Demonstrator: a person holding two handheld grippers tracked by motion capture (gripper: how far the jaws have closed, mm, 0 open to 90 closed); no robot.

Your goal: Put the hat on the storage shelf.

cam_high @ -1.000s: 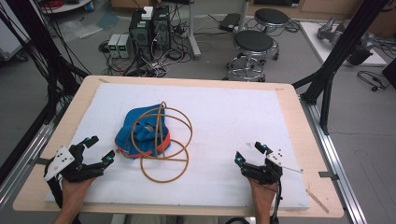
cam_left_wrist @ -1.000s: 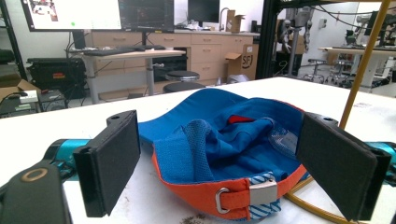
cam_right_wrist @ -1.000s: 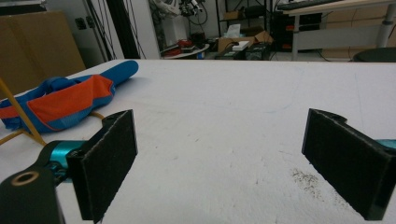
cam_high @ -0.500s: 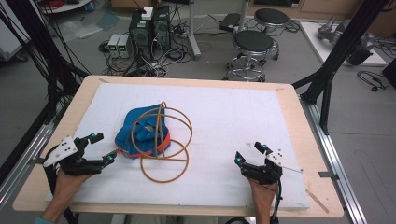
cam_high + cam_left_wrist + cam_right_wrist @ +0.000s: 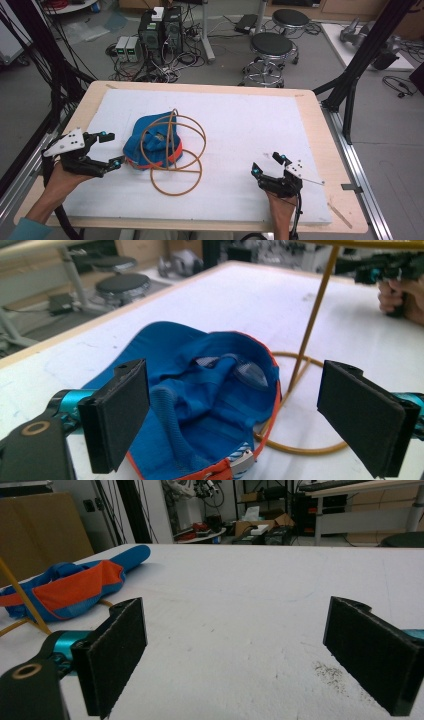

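Blue cap: soft cloth, matt, w/ orange trim, mesh patch inside and a small metal-looking buckle at its 6 o'clock edge. Tan hose loops around the cap: smooth, rubber or plastic, slightly glossy. White sheet on the table: matt, a bit rough; pale wood rim, smooth. Left gripper and right gripper: black pads w/ rough foam-like face, matt; teal parts look like anodized metal. Stools at 12 o'clock: chrome legs, glossy.

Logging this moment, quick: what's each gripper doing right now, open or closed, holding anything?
Left gripper: open, holding nothing, beside the blue cap.
Right gripper: open, holding nothing.
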